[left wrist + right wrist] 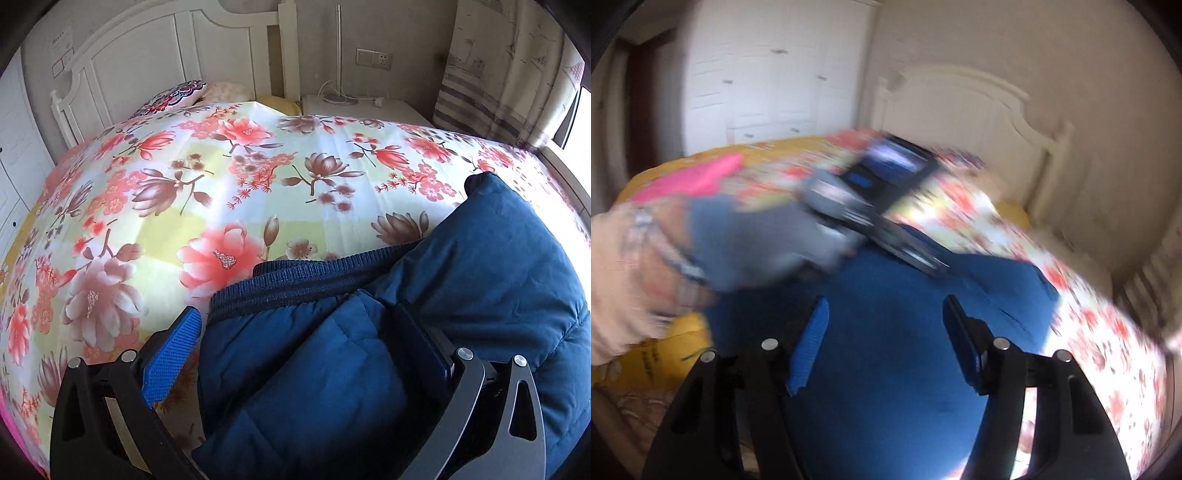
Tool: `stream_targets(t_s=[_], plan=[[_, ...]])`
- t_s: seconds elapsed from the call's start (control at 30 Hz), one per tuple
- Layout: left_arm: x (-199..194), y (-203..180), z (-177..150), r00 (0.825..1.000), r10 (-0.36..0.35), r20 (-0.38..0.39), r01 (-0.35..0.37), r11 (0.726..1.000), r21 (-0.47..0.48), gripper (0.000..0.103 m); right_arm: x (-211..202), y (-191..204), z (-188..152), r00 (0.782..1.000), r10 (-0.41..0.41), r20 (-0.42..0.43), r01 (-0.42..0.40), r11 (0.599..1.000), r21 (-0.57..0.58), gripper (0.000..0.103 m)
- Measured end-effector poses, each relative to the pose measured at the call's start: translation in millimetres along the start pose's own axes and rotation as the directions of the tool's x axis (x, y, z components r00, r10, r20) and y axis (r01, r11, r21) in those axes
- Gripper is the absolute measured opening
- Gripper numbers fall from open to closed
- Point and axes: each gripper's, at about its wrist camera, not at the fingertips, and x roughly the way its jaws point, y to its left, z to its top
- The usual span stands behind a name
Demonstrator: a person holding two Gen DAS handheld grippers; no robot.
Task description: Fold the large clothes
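Note:
A dark blue padded jacket [332, 369] lies bunched on the floral bed cover [221, 177], its ribbed hem [295, 280] turned toward the headboard. My left gripper [297, 314] stands wide open astride the jacket's fold. Its left pad [173, 354] is bare at the fabric's edge and the right finger is sunk in the padding. In the blurred right wrist view my right gripper [885, 302] hovers open over the jacket [886, 387], nothing pressed between its pads. A grey-gloved hand [757, 243] holds the other gripper over the jacket's far part.
A white headboard [147, 55] and pillows [173, 96] stand at the bed's far end, with a nightstand [362, 107] and a curtain [498, 74] to the right. A white wardrobe [768, 74], a pink cloth [701, 181] and a yellow bag [665, 350] are on the other side.

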Motion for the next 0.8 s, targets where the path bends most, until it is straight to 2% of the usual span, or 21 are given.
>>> stream_targets(t_s=[0.03,0.1,0.17,0.23,0.27,0.43,0.5,0.6,0.7,0.8], plan=[[2,-1,0,1.000,-0.002,-0.001,0.002,1.000,-0.001,0.099,3,16,0,1.000,-0.006,-0.005,0.006,0.999,-0.035,0.063],[2,1,0,1.000,-0.008,0.003,0.008,1.000,-0.004,0.099,20,58,-5,0.997,-0.071,-0.034,0.065,0.984,-0.164,0.063],[1,2,-1,1.000,-0.013,0.009,0.013,1.000,-0.006,0.099,42,79,-14,0.992,-0.107,-0.070,0.089,0.971,-0.223,0.057],[2,4,-2,1.000,-0.025,0.016,0.025,1.000,-0.012,0.099,58,102,-24,0.979,-0.194,-0.064,0.163,0.930,-0.330,0.057],[2,6,-3,0.999,-0.034,0.020,0.034,0.999,-0.020,0.099,60,105,-26,0.976,-0.211,-0.062,0.176,0.919,-0.352,0.057],[2,8,-5,0.998,-0.059,0.024,0.060,0.997,-0.044,0.099,55,100,-24,0.980,-0.179,-0.085,0.142,0.933,-0.330,0.057],[-2,7,-5,0.999,-0.047,0.020,0.048,0.998,-0.041,0.099,36,91,-20,0.990,-0.107,-0.094,0.075,0.954,-0.292,0.056],[-19,7,-5,1.000,0.000,0.027,0.001,1.000,-0.023,0.099,-2,72,-23,0.996,-0.084,-0.030,0.075,0.970,-0.231,0.057],[-51,4,-14,0.990,0.085,0.110,-0.085,0.996,-0.002,0.099,-35,53,-49,0.997,-0.075,-0.004,0.073,0.978,-0.196,0.060],[-70,5,-30,0.982,0.111,0.155,-0.111,0.994,-0.006,0.099,-31,32,-82,0.994,-0.089,-0.069,0.080,0.988,-0.129,0.066]])
